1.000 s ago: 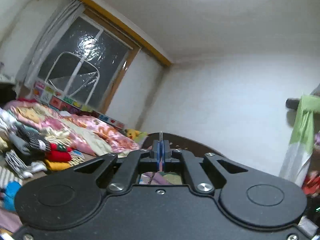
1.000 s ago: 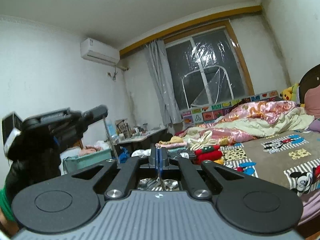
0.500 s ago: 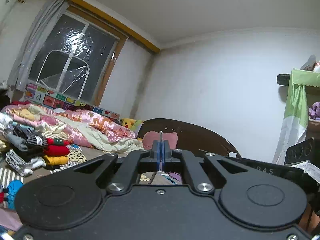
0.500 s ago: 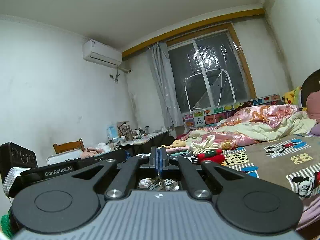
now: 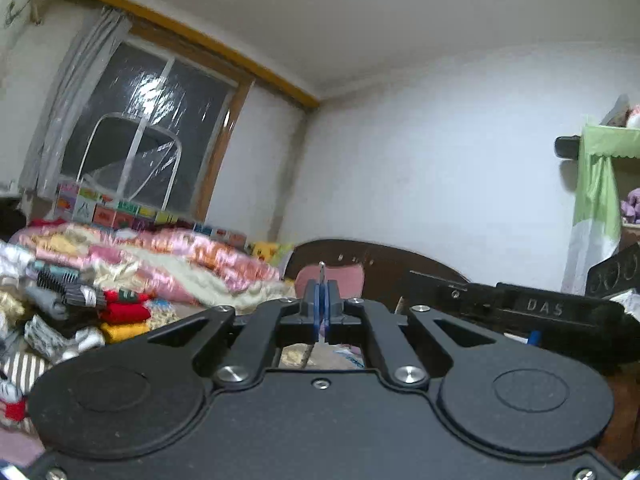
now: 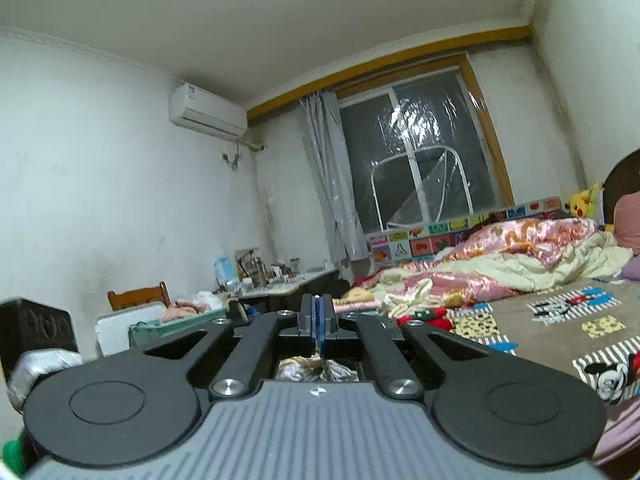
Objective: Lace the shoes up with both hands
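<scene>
No shoe shows in either view. My left gripper [image 5: 321, 304] points level across the bed with its blue pads pressed together. A thin grey lace tip [image 5: 321, 269] pokes up from between them. My right gripper [image 6: 317, 320] also points level, toward the window, its pads closed with only a pale sliver at the seam that I cannot identify. The right gripper's black body [image 5: 520, 308] lies close by on the right of the left wrist view. The left gripper's black housing [image 6: 36, 332] sits at the left edge of the right wrist view.
A bed [image 6: 560, 320] with a cartoon-print sheet, pink quilts [image 5: 192, 256] and folded clothes [image 5: 120, 312] fills the area ahead. A dark headboard [image 5: 380, 264] stands against the white wall. A cluttered desk [image 6: 280, 284] and wooden chair [image 6: 136, 296] stand at the left wall.
The left wrist view rolled level and swung right, bringing the right gripper's body into its right edge. In the right wrist view the left gripper sank from mid-left to the lower left edge.
</scene>
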Tool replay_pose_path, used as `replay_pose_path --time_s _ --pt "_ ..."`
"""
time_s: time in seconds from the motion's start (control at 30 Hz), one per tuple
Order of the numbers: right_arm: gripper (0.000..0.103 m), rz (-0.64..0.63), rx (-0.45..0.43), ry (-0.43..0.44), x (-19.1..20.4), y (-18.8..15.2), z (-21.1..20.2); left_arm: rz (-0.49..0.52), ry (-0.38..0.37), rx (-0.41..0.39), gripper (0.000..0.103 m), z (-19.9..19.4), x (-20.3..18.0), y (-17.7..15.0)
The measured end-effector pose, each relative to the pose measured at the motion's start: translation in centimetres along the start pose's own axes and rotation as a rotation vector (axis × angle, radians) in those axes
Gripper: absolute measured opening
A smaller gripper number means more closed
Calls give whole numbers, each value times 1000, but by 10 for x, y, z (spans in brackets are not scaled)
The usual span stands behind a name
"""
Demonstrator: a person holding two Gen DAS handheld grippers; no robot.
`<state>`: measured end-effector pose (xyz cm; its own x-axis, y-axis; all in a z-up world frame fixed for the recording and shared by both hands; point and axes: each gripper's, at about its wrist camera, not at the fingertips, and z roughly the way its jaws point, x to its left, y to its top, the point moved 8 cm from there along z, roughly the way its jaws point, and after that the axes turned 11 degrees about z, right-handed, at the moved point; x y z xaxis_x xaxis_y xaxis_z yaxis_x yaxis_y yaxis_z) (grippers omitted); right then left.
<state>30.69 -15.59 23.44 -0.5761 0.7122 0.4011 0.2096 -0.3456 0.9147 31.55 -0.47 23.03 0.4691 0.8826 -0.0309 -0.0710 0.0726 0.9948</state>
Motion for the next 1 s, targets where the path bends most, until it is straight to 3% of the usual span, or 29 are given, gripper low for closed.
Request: replay_pose_path --time_s 0.1,0.2,0.37,0.53,0.7,1.0 --pt "4 -3 -7 4 3 8 0 -35 -4 -4 0 2 7 1" --pt "4 -6 -4 9 4 10 0 -7 11 -16 0 -2 5 4" --pt "4 -39 34 -7 2 -3 4 -44 46 28 0 -5 15 -20" --pt "4 -57 67 -33 -8 -30 -1 -59 134 90 0 -18 38 -54" --pt "4 -44 105 -80 -36 -69 -8 -111 241 185 0 -31 74 -110" --pt "4 136 139 -190 -122 -158 -24 -196 401 424 0 -50 123 -256"
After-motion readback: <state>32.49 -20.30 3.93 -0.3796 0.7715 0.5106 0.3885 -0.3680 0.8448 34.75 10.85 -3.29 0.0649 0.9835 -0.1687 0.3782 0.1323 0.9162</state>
